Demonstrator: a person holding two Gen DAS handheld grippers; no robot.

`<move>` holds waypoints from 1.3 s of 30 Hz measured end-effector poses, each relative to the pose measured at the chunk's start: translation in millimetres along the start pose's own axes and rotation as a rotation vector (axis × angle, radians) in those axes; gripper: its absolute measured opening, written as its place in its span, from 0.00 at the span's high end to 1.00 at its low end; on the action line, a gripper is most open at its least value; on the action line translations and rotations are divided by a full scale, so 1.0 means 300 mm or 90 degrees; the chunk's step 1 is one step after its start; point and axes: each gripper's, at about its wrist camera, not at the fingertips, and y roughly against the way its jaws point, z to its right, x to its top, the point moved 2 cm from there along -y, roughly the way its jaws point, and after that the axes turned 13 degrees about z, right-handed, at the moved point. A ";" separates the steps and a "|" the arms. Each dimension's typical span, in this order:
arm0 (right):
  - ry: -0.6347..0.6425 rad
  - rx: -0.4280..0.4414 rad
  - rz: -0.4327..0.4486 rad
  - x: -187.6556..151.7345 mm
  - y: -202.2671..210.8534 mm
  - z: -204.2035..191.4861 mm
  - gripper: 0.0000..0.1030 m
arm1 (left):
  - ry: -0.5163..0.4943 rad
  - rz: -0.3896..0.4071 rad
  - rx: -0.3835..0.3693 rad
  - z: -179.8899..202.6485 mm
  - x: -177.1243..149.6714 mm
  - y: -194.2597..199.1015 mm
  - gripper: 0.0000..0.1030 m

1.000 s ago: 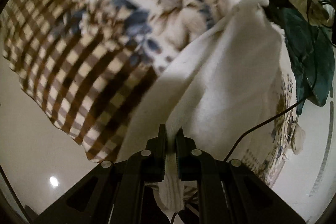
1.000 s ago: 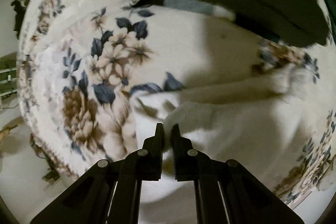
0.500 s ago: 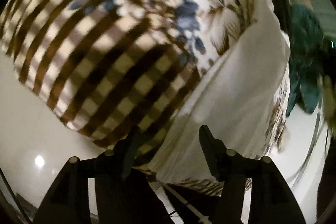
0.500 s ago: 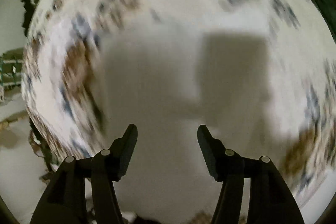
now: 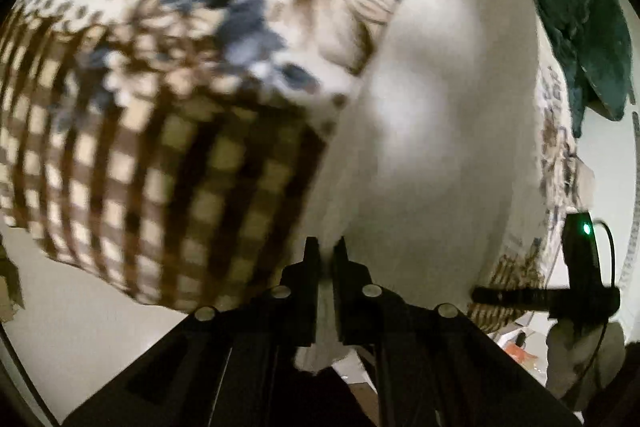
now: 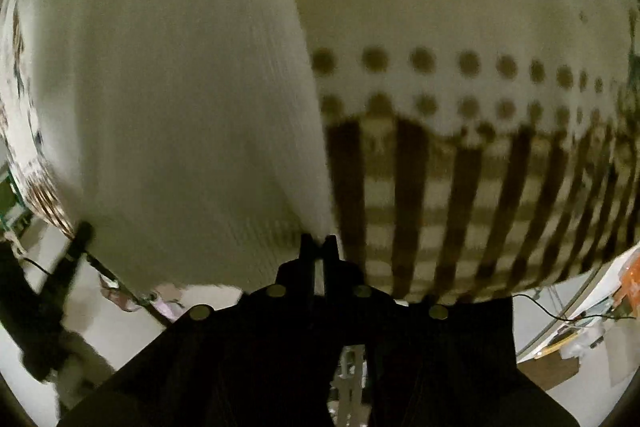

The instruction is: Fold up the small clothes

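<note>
A white cloth lies spread on a table covered by a floral and brown-checked tablecloth. My left gripper is shut on the cloth's near edge, with white fabric pinched between the jaws. In the right wrist view the same white cloth fills the left half of the frame. My right gripper is shut on its near corner at the table's edge. The other gripper shows as a dark shape at the right edge of the left wrist view.
A dark green garment lies at the far right of the table. The tablecloth's dotted and checked border hangs over the table edge. Pale floor lies below, with cables and clutter at the right.
Both grippers were shut on the cloth, opened half a second ago, moved to the cloth's near edge by the table edge, and are shut on it again.
</note>
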 end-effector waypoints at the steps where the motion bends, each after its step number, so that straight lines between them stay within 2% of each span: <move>1: -0.006 -0.006 -0.008 -0.010 -0.015 0.007 0.97 | 0.003 -0.016 0.010 -0.033 -0.005 -0.023 0.96; 3: -0.013 -0.024 -0.048 -0.028 -0.068 0.033 1.00 | 0.015 -0.055 0.016 -0.075 -0.010 -0.071 0.96; 4: -0.014 -0.012 -0.060 -0.031 -0.077 0.030 1.00 | 0.019 -0.063 0.019 -0.078 0.002 -0.076 0.96; 5: -0.012 0.012 -0.063 -0.023 -0.066 0.024 1.00 | 0.024 -0.069 0.002 -0.071 0.020 -0.066 0.95; 7: 0.010 0.044 -0.039 0.005 -0.004 -0.005 0.99 | 0.019 -0.070 -0.007 -0.046 0.069 -0.027 0.92; 8: 0.017 0.051 -0.024 0.022 0.029 -0.011 0.95 | 0.020 -0.063 -0.017 -0.027 0.105 0.004 0.89; 9: 0.021 0.070 0.007 0.055 0.095 -0.017 0.82 | 0.029 -0.049 -0.040 -0.009 0.142 0.032 0.76; 10: 0.019 0.084 0.024 0.081 0.135 -0.018 0.57 | 0.036 -0.035 -0.056 0.004 0.178 0.054 0.55; 11: 0.016 0.106 0.050 0.120 0.190 -0.023 0.46 | 0.044 -0.014 -0.070 0.024 0.230 0.074 0.45; 12: 0.015 0.129 0.083 0.174 0.248 -0.032 0.37 | 0.050 0.006 -0.082 0.044 0.276 0.082 0.40; 14: 0.021 0.154 0.128 0.277 0.320 -0.051 0.37 | 0.049 0.046 -0.106 0.099 0.411 0.059 0.40; 18: 0.010 0.204 0.258 0.607 0.463 -0.100 0.37 | 0.015 0.126 -0.104 0.222 0.702 -0.046 0.40; 20: 0.002 0.217 0.311 0.772 0.521 -0.123 0.37 | 0.017 0.141 -0.119 0.261 0.809 -0.113 0.40; 22: 0.001 0.236 0.340 0.955 0.549 -0.141 0.37 | 0.003 0.141 -0.110 0.316 0.919 -0.195 0.40; 23: 0.003 0.236 0.350 1.008 0.550 -0.164 0.36 | -0.014 0.138 -0.096 0.339 0.970 -0.245 0.40; 24: 0.013 0.237 0.355 1.075 0.541 -0.188 0.32 | -0.030 0.135 -0.089 0.357 1.010 -0.284 0.44; 25: 0.016 0.237 0.348 1.141 0.543 -0.181 0.31 | -0.044 0.136 -0.085 0.366 1.030 -0.307 0.63; 26: 0.010 0.243 0.334 1.177 0.519 -0.194 0.31 | -0.057 0.138 -0.085 0.377 1.045 -0.330 0.81; 27: -0.005 0.257 0.308 1.206 0.492 -0.199 0.34 | -0.064 0.134 -0.081 0.387 1.051 -0.340 0.93; 28: -0.009 0.264 0.301 1.230 0.486 -0.201 0.62 | -0.074 0.139 -0.079 0.405 1.065 -0.337 0.94; 29: -0.009 0.260 0.305 1.225 0.488 -0.205 0.80 | -0.092 0.152 -0.076 0.424 1.070 -0.327 0.94; 30: -0.005 0.233 0.331 1.207 0.508 -0.204 0.88 | -0.105 0.161 -0.075 0.441 1.077 -0.317 0.94; 32: -0.018 0.195 0.388 1.183 0.528 -0.185 0.90 | -0.116 0.169 -0.070 0.471 1.107 -0.315 0.94; 33: -0.037 0.181 0.399 1.187 0.532 -0.129 0.90 | -0.115 0.165 -0.071 0.478 1.127 -0.328 0.94; 36: -0.092 0.192 0.352 1.228 0.484 -0.089 0.90 | -0.124 0.135 -0.058 0.499 1.179 -0.402 0.94; 38: -0.089 0.199 0.332 1.236 0.473 -0.105 0.87 | -0.115 0.112 -0.063 0.490 1.184 -0.415 0.89; 39: -0.082 0.208 0.323 1.230 0.489 -0.110 0.79 | -0.113 0.109 -0.067 0.483 1.181 -0.398 0.88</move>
